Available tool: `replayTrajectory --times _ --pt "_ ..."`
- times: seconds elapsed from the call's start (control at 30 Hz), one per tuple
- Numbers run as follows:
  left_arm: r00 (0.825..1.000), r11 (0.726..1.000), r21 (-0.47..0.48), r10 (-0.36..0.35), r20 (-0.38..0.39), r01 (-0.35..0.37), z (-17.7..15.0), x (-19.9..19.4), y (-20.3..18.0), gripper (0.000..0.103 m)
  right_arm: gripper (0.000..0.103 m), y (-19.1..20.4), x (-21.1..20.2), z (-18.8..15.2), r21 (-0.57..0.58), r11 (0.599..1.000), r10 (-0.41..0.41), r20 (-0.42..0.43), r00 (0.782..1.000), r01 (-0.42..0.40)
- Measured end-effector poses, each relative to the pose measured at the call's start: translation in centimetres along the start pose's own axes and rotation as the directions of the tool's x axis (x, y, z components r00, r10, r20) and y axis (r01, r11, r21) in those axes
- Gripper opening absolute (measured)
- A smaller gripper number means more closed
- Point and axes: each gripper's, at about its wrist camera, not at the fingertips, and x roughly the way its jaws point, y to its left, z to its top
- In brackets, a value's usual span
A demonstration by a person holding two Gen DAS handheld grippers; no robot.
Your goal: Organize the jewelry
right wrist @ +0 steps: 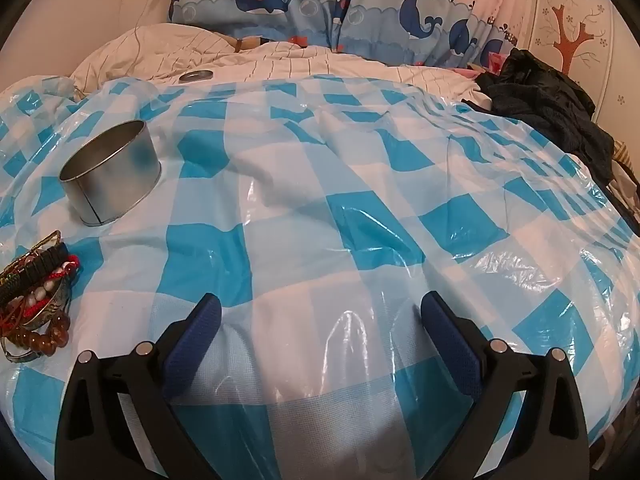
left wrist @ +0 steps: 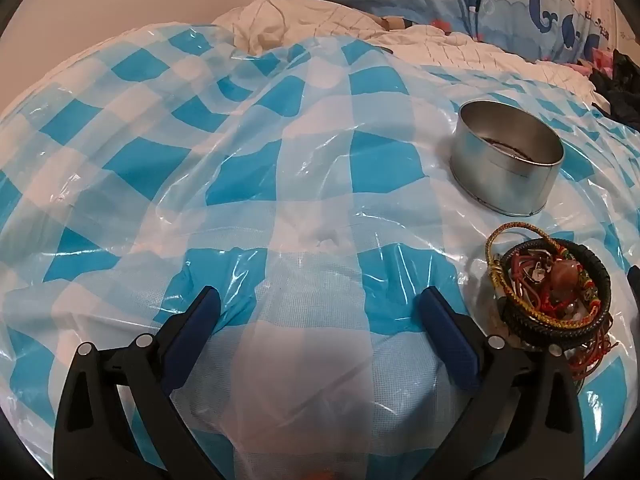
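- On the bed, a blue-and-white checked plastic sheet [left wrist: 280,168] lies crinkled and glossy over the bedding.
- Toward the far side of that sheet stands a round metal tin [left wrist: 506,160], upright and without a lid; something dark sits inside, too dim to make out.
- Just in front of the tin, a little apart from it, lies a pile of bracelets [left wrist: 550,292]: a black braided band, red and gold cords, brown beads, all tangled together.
- Left gripper [left wrist: 320,312] hovers above the sheet with its blue-padded fingers spread wide, nothing between them; the pile lies just beside its right finger.
- Right gripper [right wrist: 320,318] hangs likewise, fingers wide and empty, with the pile well off to its left.
- Behind, a whale-print curtain [right wrist: 304,4] hangs, and dark clothing [right wrist: 548,100] is heaped at the right edge of the bed.
- A small metal lid [right wrist: 196,75] rests on the white quilt beyond the sheet.
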Motion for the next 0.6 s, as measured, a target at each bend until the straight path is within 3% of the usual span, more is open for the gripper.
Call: replayTrajectory --times 0.6 --pt "1.0 1.0 0.009 0.011 0.001 -0.011 0.05 0.03 -0.05 0.096 0.096 0.27 -0.02 -0.04 -0.011 1.0 -0.01 -0.002 1.0 0.01"
